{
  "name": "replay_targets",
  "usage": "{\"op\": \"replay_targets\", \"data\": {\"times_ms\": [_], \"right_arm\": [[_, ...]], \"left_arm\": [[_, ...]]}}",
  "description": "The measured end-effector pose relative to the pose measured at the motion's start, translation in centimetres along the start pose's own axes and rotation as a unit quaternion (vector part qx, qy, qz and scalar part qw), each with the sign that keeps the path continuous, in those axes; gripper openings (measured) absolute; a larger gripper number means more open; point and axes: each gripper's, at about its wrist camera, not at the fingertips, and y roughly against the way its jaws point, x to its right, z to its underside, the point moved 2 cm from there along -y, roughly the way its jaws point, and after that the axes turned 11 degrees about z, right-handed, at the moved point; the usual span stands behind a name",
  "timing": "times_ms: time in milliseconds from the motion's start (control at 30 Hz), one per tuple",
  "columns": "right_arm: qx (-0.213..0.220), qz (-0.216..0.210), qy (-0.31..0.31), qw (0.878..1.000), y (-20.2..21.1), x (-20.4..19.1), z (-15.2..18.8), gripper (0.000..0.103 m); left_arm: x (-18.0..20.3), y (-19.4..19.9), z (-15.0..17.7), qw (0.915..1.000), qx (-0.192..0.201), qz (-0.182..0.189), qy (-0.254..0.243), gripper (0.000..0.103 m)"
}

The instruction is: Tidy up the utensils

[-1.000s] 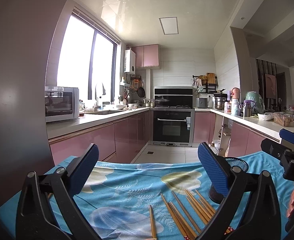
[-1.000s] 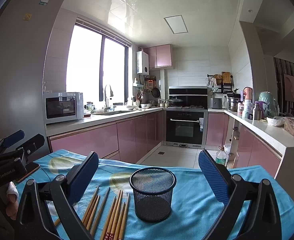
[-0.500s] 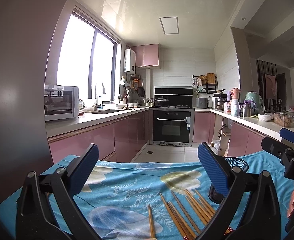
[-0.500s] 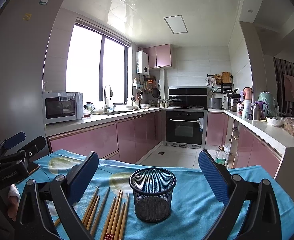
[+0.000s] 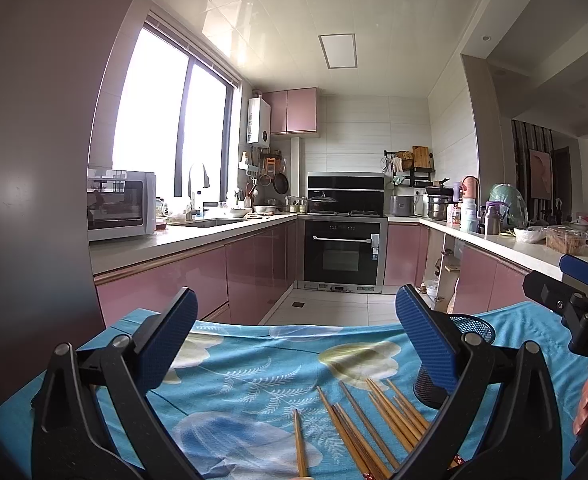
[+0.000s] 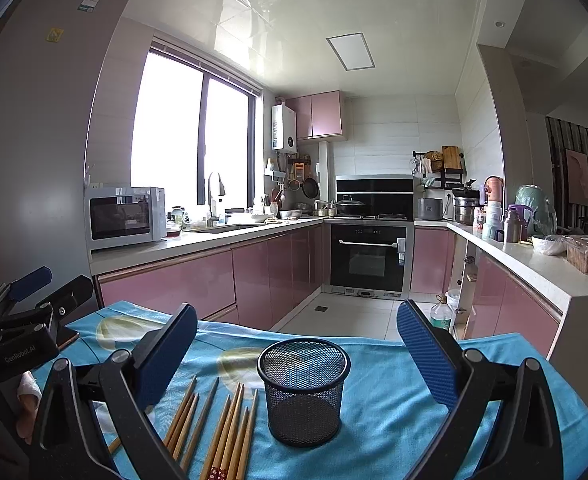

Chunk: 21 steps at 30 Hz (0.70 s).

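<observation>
Several wooden chopsticks lie loose on the blue flowered tablecloth, just ahead of my left gripper, which is open and empty above them. In the right wrist view the chopsticks lie left of an empty black mesh cup standing upright. My right gripper is open and empty, with the cup between and ahead of its fingers. The cup is partly hidden behind the left gripper's right finger. The right gripper shows at the left view's right edge, and the left gripper at the right view's left edge.
The table's far edge drops to a tiled kitchen floor. Pink cabinets, a microwave, a sink and an oven line the room beyond. A grey fridge wall rises at the left.
The left gripper has drifted slightly, so the chopsticks sit a little differently in its view. Both grippers stay open. The chopsticks and cup have not moved.
</observation>
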Motion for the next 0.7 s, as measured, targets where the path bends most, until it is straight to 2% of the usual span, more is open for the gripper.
{"op": "replay_targets", "data": {"times_ms": [700], "right_arm": [[0.0, -0.001, 0.0, 1.0, 0.04, -0.02, -0.16, 0.097]], "left_arm": [[0.0, -0.08, 0.22, 1.0, 0.0, 0.001, 0.002, 0.097]]}}
